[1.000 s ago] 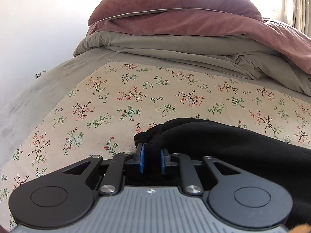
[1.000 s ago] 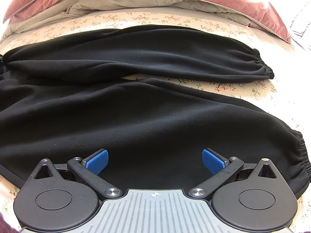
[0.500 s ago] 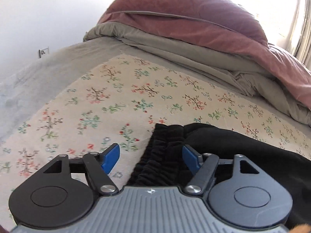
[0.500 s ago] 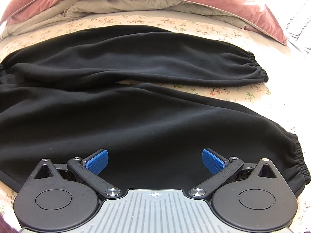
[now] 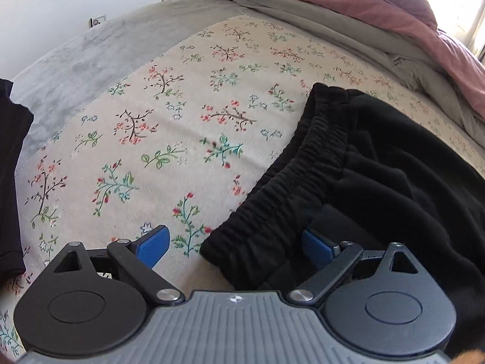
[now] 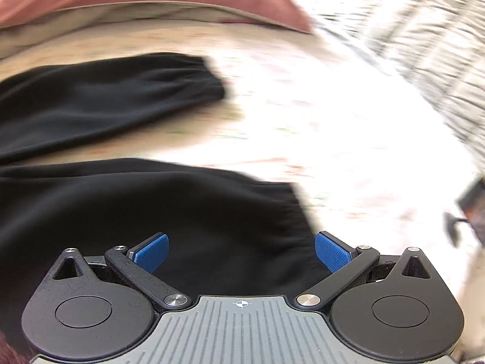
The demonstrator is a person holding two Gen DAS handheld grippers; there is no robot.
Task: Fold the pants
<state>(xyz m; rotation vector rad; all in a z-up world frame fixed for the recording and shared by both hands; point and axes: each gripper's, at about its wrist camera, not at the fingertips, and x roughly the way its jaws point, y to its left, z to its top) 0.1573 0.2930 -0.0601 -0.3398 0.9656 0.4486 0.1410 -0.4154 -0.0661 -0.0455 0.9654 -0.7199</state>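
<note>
Black pants lie flat on the floral sheet. Their gathered elastic waistband (image 5: pixel 318 157) runs up the right half of the left wrist view. My left gripper (image 5: pixel 233 242) hovers over the waistband's near corner. Its jaws are opening, the corner lies between them, and neither blue pad presses on it. In the blurred right wrist view the near leg (image 6: pixel 151 212) ends in a cuff (image 6: pixel 282 200). The far leg (image 6: pixel 106 97) lies beyond it. My right gripper (image 6: pixel 241 250) stands open above the near leg close to its cuff, with nothing gripped.
The floral sheet (image 5: pixel 182 121) covers a grey blanket (image 5: pixel 91 60). A pink and olive duvet pile (image 5: pixel 379 6) lies at the back. A dark cloth (image 5: pixel 9 182) shows at the left edge. A pale knitted throw (image 6: pixel 409 30) and a dark object (image 6: pixel 473 206) lie right.
My left gripper went from shut on the waistband to wide open and drew back from it. The right gripper, open throughout, swept right along the legs to the cuffs; its view is now blurred.
</note>
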